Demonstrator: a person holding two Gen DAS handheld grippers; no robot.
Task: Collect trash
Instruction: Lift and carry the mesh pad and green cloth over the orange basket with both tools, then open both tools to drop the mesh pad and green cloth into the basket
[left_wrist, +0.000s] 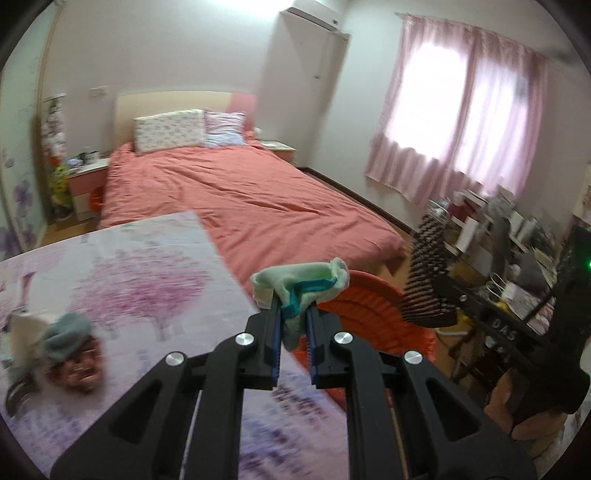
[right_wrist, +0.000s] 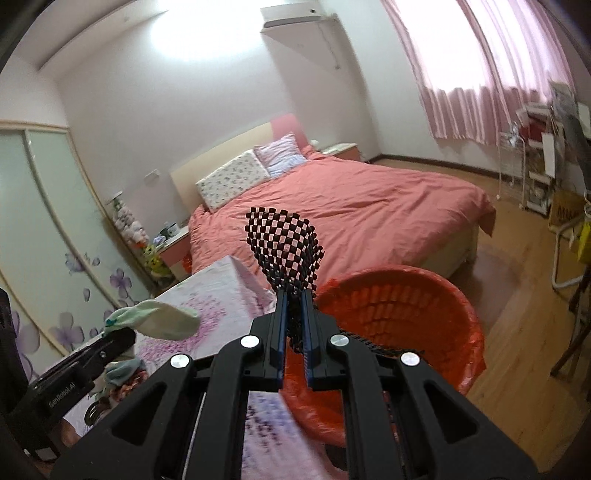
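My left gripper (left_wrist: 294, 317) is shut on a pale green sock with teal trim (left_wrist: 306, 282), held above the table edge beside the orange bin (left_wrist: 373, 314). The sock (right_wrist: 166, 319) and the left gripper (right_wrist: 110, 341) also show in the right wrist view. My right gripper (right_wrist: 294, 295) is shut on a black mesh net (right_wrist: 284, 243), held over the near rim of the orange bin (right_wrist: 399, 314). The net (left_wrist: 424, 273) also shows at the right of the left wrist view. More crumpled items (left_wrist: 70, 347) lie on the table at the left.
The table (left_wrist: 147, 280) has a floral pink cloth. A bed with a coral cover (right_wrist: 351, 206) stands behind. Cluttered shelves (left_wrist: 498, 236) stand at the right under pink curtains. A wood floor (right_wrist: 524, 306) lies to the right of the bin.
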